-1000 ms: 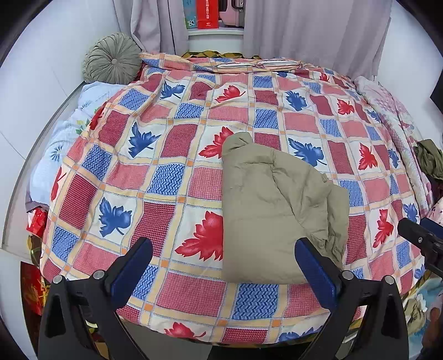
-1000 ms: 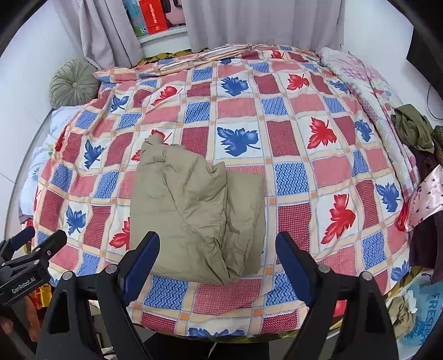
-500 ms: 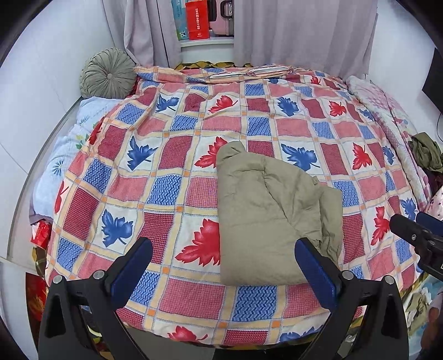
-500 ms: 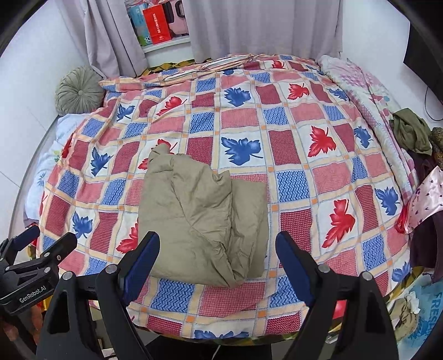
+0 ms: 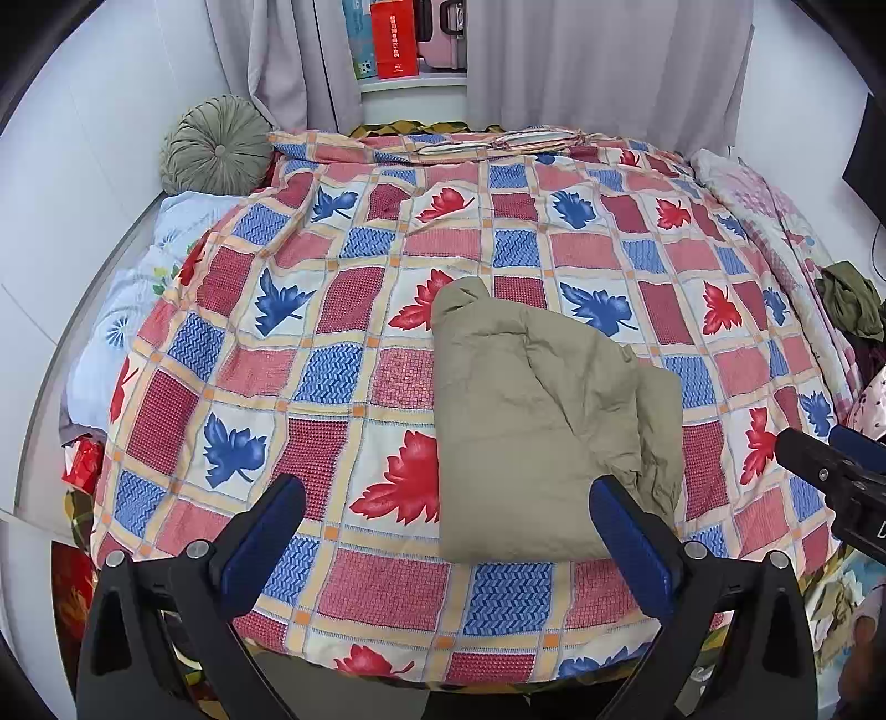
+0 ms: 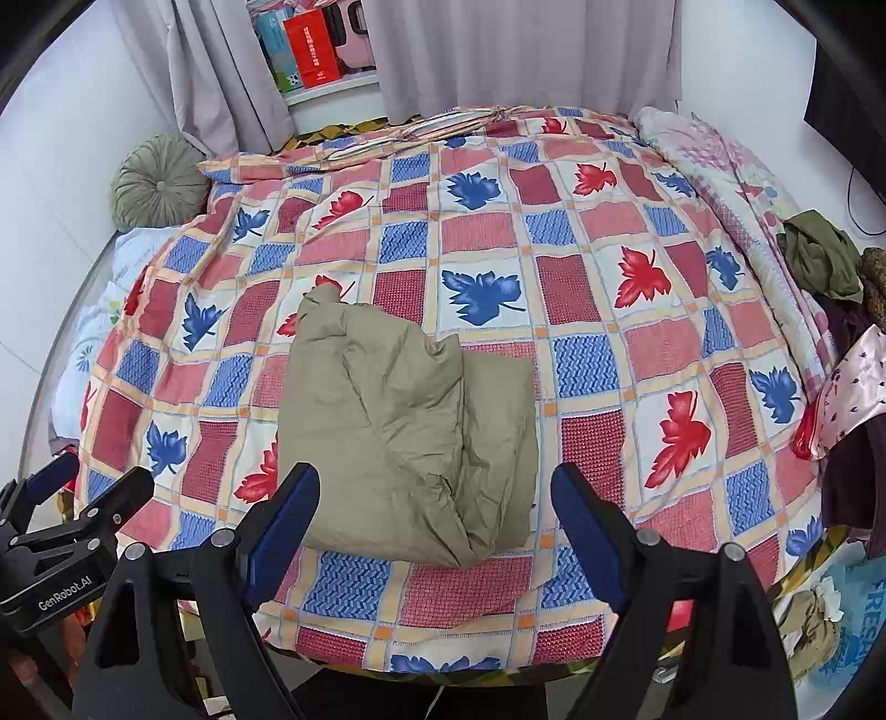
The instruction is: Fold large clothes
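A khaki garment (image 5: 545, 421) lies folded into a thick rectangle on the chequered leaf-print quilt (image 5: 343, 310), near the bed's front edge. It also shows in the right wrist view, garment (image 6: 410, 426) on quilt (image 6: 598, 288). My left gripper (image 5: 446, 526) hangs open above the front of the bed, nothing between its blue pads. My right gripper (image 6: 434, 509) is open too, held above the garment's near edge without touching it. Each gripper shows at the side of the other's view.
A round green cushion (image 5: 216, 145) sits at the back left by the wall. Loose clothes (image 6: 819, 260) are piled along the bed's right side. Grey curtains (image 5: 603, 66) and a shelf with a red box (image 5: 394, 39) stand behind the bed.
Both views have drawn back and tilted slightly: the bed and garment sit lower in the frame and more of the curtain and shelf shows. The garment has not moved. Both grippers stay open.
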Motion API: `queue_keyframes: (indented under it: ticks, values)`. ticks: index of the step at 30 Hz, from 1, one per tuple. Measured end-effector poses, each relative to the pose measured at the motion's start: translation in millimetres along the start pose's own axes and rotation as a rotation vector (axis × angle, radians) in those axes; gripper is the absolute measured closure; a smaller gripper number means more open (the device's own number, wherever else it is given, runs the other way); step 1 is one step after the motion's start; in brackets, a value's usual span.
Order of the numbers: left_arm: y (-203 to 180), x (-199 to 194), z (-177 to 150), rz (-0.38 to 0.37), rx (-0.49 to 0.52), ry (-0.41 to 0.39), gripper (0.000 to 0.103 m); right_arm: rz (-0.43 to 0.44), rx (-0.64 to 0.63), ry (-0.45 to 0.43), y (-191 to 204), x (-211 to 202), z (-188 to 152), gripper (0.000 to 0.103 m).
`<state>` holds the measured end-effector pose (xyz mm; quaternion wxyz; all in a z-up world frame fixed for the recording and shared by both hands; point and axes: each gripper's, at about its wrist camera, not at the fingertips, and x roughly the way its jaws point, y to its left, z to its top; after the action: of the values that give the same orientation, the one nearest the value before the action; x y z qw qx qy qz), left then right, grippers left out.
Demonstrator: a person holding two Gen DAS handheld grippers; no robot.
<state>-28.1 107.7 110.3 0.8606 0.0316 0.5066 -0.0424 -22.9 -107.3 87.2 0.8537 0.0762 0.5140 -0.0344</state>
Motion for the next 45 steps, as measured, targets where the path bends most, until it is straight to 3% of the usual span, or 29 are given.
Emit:
queue_keyframes:
  ticks: [45]
  values:
    - [5.3, -0.5, -10.6, -0.005, -0.016, 0.011, 0.0, -0.002, 0.011, -0.003, 1.2, -2.6, -8.2, 0.016]
